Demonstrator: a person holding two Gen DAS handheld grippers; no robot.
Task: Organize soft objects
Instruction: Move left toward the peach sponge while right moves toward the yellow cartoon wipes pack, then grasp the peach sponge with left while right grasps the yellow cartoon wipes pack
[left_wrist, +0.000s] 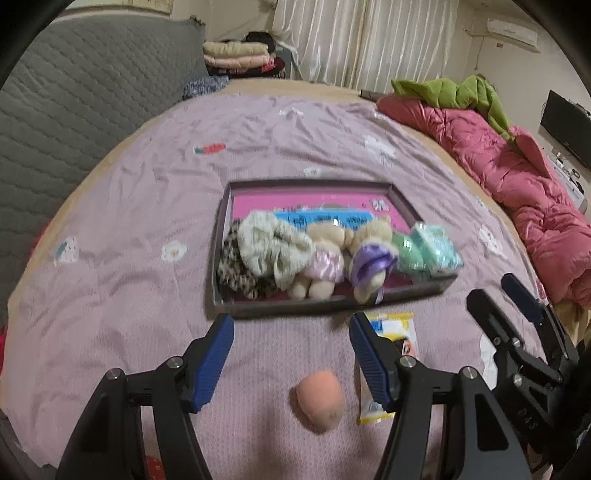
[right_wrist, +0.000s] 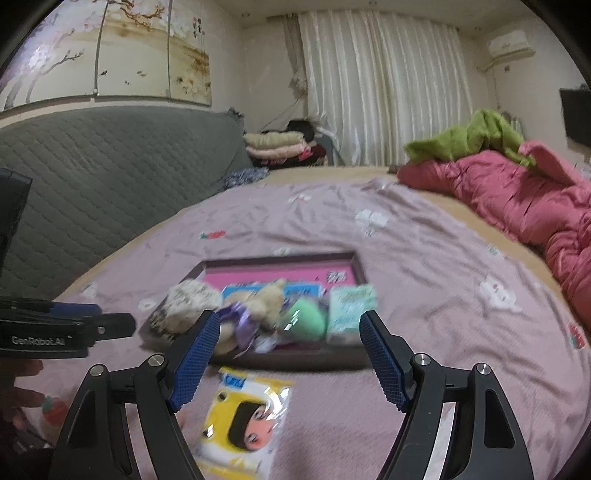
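A shallow box (left_wrist: 404, 210) (right_wrist: 360, 271) with a pink floor lies on the mauve bedspread. It holds scrunchies (left_wrist: 266, 247), two small plush bears (left_wrist: 325, 258), a green sponge (right_wrist: 308, 319) and a mint packet (left_wrist: 436, 245) (right_wrist: 351, 306). My left gripper (left_wrist: 291, 334) is open, empty, hovering over an orange egg-shaped sponge (left_wrist: 320, 400) that lies in front of the box. A yellow packet (right_wrist: 245, 417) (left_wrist: 400, 332) with a cartoon face lies beside it. My right gripper (right_wrist: 288, 332) is open above that packet with nothing between its fingers, and also shows at the right edge of the left wrist view (left_wrist: 506, 295).
A crumpled pink quilt (left_wrist: 517, 184) with a green garment (left_wrist: 465, 90) runs along the bed's right side. A grey quilted headboard (left_wrist: 74, 92) stands at left. Folded bedding (left_wrist: 236, 55) is stacked at the far end by white curtains. A hand (right_wrist: 22, 395) shows at lower left.
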